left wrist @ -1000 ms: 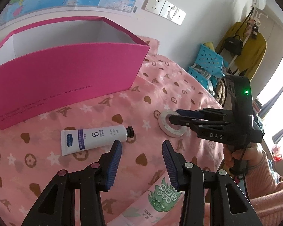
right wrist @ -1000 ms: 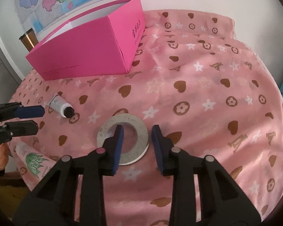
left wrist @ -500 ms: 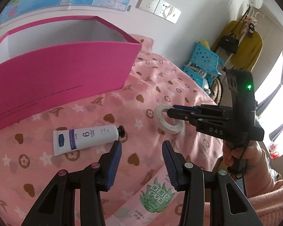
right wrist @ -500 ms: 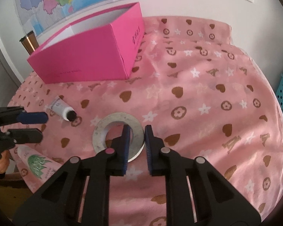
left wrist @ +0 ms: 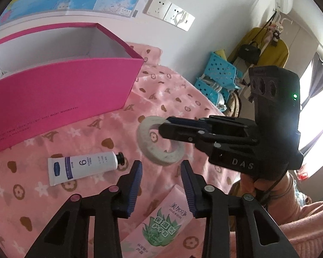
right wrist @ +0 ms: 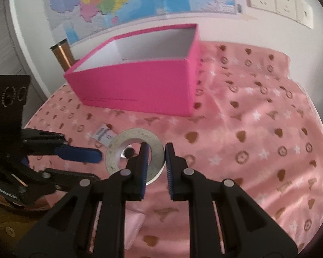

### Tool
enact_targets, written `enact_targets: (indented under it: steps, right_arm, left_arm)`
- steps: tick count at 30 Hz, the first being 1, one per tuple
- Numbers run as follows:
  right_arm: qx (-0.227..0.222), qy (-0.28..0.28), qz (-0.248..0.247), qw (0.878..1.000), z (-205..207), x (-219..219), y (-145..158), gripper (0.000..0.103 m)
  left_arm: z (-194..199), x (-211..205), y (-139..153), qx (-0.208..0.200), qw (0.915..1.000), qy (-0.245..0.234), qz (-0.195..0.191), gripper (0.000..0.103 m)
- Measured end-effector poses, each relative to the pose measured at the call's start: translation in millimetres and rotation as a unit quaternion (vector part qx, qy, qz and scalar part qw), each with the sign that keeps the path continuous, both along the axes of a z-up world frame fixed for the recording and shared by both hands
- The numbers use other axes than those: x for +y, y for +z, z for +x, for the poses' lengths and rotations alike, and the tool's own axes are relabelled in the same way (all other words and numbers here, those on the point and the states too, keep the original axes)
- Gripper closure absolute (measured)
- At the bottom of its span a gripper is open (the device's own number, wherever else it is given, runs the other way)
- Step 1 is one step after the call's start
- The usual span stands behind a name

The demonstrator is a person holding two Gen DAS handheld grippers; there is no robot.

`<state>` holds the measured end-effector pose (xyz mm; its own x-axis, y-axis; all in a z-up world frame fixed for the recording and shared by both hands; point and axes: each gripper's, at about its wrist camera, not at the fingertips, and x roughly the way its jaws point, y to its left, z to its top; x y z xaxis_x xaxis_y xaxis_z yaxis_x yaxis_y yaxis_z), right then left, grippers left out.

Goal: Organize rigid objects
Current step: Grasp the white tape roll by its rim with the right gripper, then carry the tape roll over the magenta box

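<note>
**Right tongs clamp the tape ring; left tongs spread over the tubes**

Right tongs (right wrist: 156, 148) are pinched on the wall of the tape roll (right wrist: 135, 153): one finger passes through the ring's hole and the other presses on its outer face. Seen from the left wrist camera, the same tongs (left wrist: 168, 124) carry the tape roll (left wrist: 159, 144) tilted and raised off the pink patterned cloth (left wrist: 165, 90), the ring's far edge higher than its near edge. Through the hole, the right wrist camera shows the black cap of a tube lying below.

Left tongs (left wrist: 161, 176) hang with their fingers spread apart and nothing between them. Just beneath them, at the near edge of the cloth, lies a pink aloe-print tube (left wrist: 161, 225). A little farther on, to the left, a white hand-cream tube (left wrist: 84, 166) marked with a 9 lies flat, its black cap pointing toward the roll.

Beyond the tubes stands the open pink box (left wrist: 60, 92), its white inside showing; the right wrist camera shows the pink box (right wrist: 140, 83) well apart from the roll. Behind the box a copper-coloured cylinder (right wrist: 63, 53) stands at the wall, under a wall map (right wrist: 118, 0). Wall sockets (left wrist: 168, 13) sit above the cloth's far edge, and blue plastic baskets (left wrist: 217, 79) stand off the table to the right.
</note>
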<state>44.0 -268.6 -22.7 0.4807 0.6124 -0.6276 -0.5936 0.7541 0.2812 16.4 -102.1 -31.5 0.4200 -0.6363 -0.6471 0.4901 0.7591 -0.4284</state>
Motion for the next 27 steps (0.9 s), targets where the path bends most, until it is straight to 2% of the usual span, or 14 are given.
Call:
enact_targets:
  steps: [5, 16, 27]
  right_arm:
    - [-0.016, 0.012, 0.004, 1.000, 0.8, 10.9, 11.2, 0.086]
    - [-0.047, 0.026, 0.001, 0.999, 10.1, 24.4, 32.7, 0.086]
    - [-0.082, 0.036, 0.004, 0.996, 30.9, 34.7, 63.8, 0.086]
  left_arm:
    - [4.4, 9.0, 6.5, -0.007, 0.9998, 0.017, 0.001, 0.071]
    - [12.0, 24.8, 22.2, -0.027, 0.9989, 0.038, -0.007, 0.071]
    - [26.9, 32.9, 50.8, -0.075, 0.9955, 0.058, 0.009, 0.071]
